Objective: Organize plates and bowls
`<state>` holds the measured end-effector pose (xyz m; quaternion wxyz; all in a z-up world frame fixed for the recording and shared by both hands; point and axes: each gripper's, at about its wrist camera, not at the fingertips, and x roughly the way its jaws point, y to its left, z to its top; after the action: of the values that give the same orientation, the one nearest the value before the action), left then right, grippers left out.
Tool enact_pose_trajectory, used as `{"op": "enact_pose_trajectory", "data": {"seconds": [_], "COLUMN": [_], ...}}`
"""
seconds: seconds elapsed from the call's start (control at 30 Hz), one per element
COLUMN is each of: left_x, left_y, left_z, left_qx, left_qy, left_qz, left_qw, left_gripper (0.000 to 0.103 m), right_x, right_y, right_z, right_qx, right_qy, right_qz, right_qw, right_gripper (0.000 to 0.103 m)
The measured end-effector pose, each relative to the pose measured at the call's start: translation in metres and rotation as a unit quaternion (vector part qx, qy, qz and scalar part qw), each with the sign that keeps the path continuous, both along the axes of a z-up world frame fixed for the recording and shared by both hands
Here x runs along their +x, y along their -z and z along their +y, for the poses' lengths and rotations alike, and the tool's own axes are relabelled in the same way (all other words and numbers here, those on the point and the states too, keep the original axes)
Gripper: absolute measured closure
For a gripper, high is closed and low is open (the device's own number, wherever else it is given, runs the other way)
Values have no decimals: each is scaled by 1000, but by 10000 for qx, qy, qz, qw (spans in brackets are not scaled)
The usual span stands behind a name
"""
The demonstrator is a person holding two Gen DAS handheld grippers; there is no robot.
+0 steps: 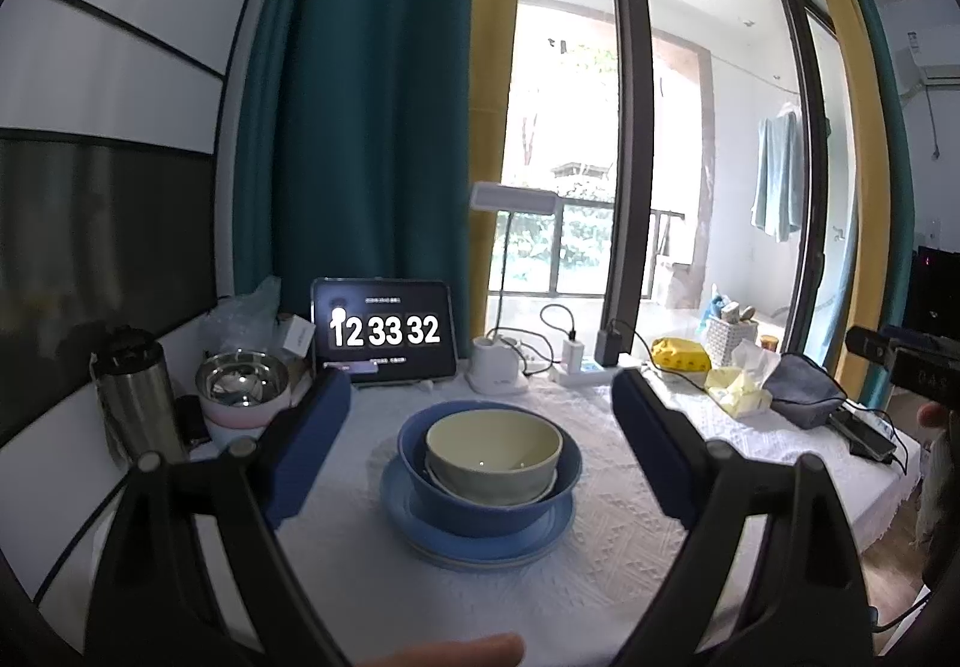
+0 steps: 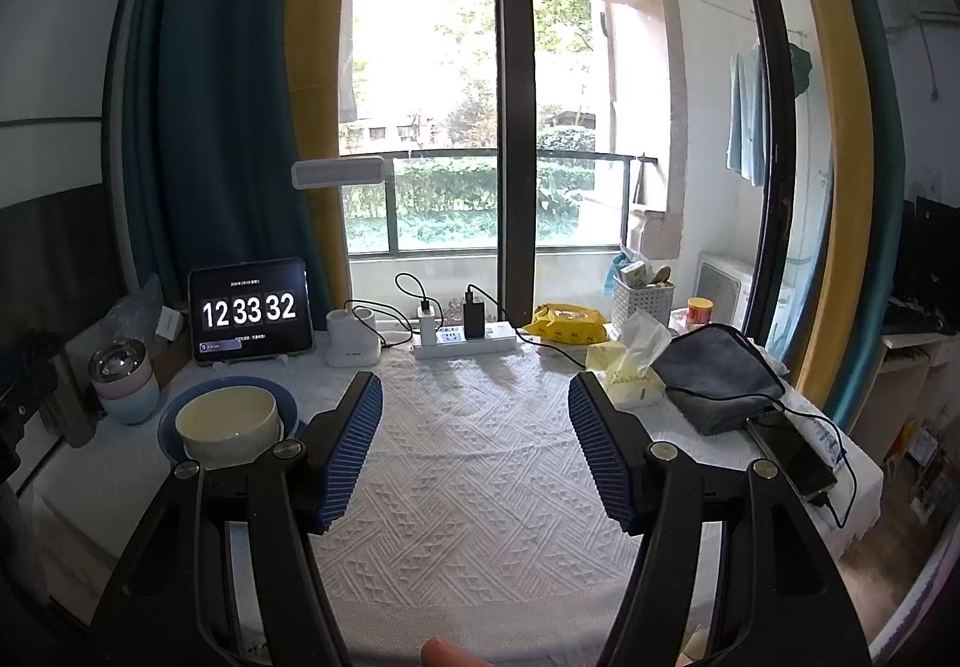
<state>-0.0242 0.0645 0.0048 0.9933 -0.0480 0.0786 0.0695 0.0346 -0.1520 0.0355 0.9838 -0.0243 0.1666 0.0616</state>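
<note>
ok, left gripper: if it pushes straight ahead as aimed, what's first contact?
Likely the stacked dishes: the cream bowl nested in the blue bowl on the blue plate sits centred between the open left gripper fingers. Depth is unclear; it may pass above the rim.

A bowl [image 1: 493, 454] sits nested inside a larger bowl [image 1: 489, 493] on a plate [image 1: 474, 538], before the tablet [image 1: 384, 331].

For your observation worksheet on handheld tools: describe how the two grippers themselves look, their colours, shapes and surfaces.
Both match: the left gripper and right gripper each have two black angular arms joined by round silver pivot bolts, ending in long blue pads. The right gripper's pads are finely ribbed. No cables, markings or sleeves show.
</note>
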Motion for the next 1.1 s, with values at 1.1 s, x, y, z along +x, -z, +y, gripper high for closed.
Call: {"op": "enact_pose_trajectory", "data": {"seconds": [1.1], "left_x": [-3], "left_y": [2], "left_z": [-4], "left_qx": [-27], "left_qy": [17], "left_qz": [61], "left_qw": [10000], "left_gripper": [13], "right_x": [1], "right_y": [3], "right_z": [-1], "right_qx": [9], "right_qy": [9], "right_qz": [49], "right_qw": [10000], "right_gripper": [35]}}
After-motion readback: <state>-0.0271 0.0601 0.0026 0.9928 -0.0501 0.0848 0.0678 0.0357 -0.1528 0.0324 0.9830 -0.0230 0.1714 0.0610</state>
